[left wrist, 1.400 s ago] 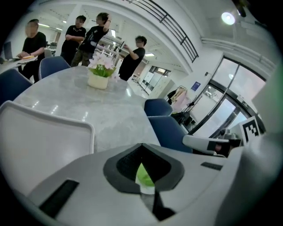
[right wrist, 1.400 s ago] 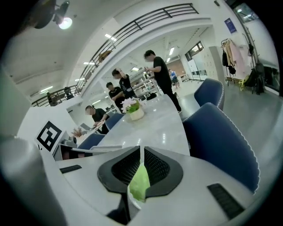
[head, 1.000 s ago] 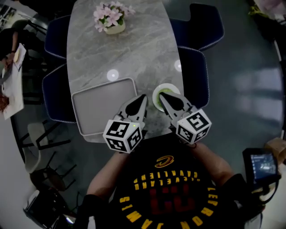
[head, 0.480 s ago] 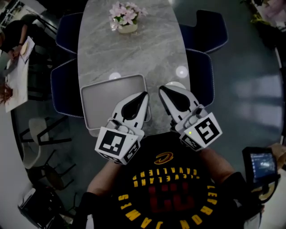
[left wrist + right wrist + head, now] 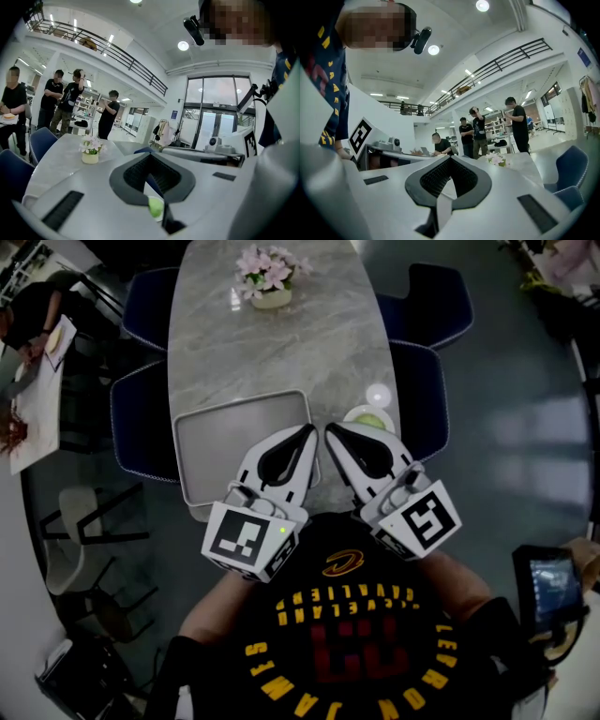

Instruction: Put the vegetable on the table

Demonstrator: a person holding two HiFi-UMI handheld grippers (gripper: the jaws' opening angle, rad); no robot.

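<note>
A green vegetable (image 5: 372, 420) lies on a small white plate (image 5: 358, 412) near the right edge of the grey marble table (image 5: 281, 343). My right gripper (image 5: 330, 430) partly covers that plate from the near side. It is shut with nothing in it, as the right gripper view (image 5: 451, 158) also shows. My left gripper (image 5: 309, 430) is shut and empty beside it, tip to tip, over the near right corner of a grey tray (image 5: 225, 442). In the left gripper view (image 5: 150, 155) the vegetable (image 5: 155, 207) shows through the hollow between the jaws.
A pot of pink flowers (image 5: 267, 279) stands at the table's far end. Dark blue chairs (image 5: 427, 296) (image 5: 141, 418) line both sides of the table. People sit and stand at another table (image 5: 33, 381) to the left. A handheld screen (image 5: 553, 585) is at the lower right.
Both grippers have risen and drawn together until their tips nearly meet. The right gripper now covers part of the plate, which lay in plain sight between the tips a second ago.
</note>
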